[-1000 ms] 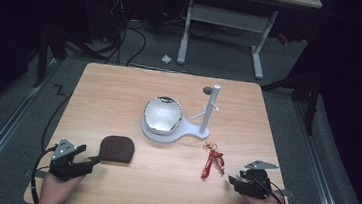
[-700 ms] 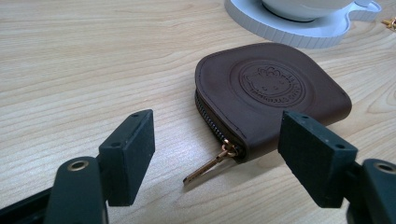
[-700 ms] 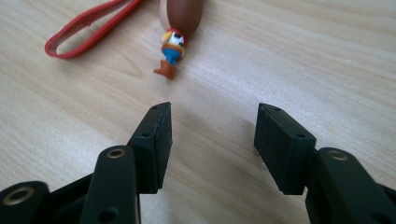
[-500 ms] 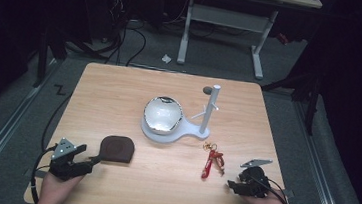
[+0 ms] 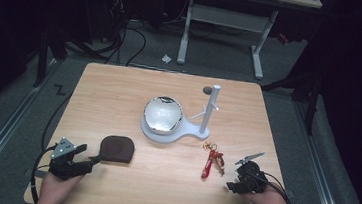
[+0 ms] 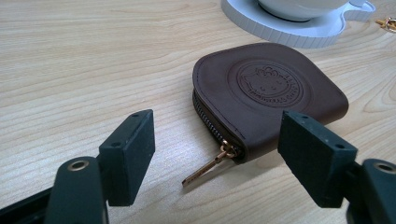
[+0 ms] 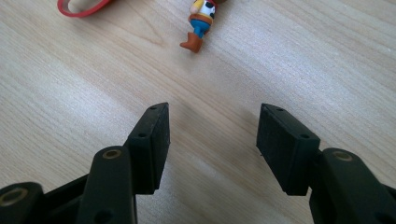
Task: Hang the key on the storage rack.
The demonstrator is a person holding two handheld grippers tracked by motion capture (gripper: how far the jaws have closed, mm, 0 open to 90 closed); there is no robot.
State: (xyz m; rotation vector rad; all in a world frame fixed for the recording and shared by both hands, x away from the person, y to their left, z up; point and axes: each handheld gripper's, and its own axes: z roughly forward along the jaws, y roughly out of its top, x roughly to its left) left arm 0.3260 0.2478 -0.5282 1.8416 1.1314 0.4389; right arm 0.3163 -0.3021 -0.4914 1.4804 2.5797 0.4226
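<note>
My left gripper near left table corner, jaws apart, empty; brown zip coin pouch flat just beyond, brass pull between pads. My right gripper near right, jaws apart, empty. Red keyring with cowboy figure just left of it. White stand at table centre.

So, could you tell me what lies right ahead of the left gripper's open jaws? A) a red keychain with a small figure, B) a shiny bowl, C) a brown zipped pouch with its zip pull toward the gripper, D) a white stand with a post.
C: in the left gripper view the brown zipped pouch lies just beyond the left gripper, its brass zip pull lying on the table between the open jaws.
</note>
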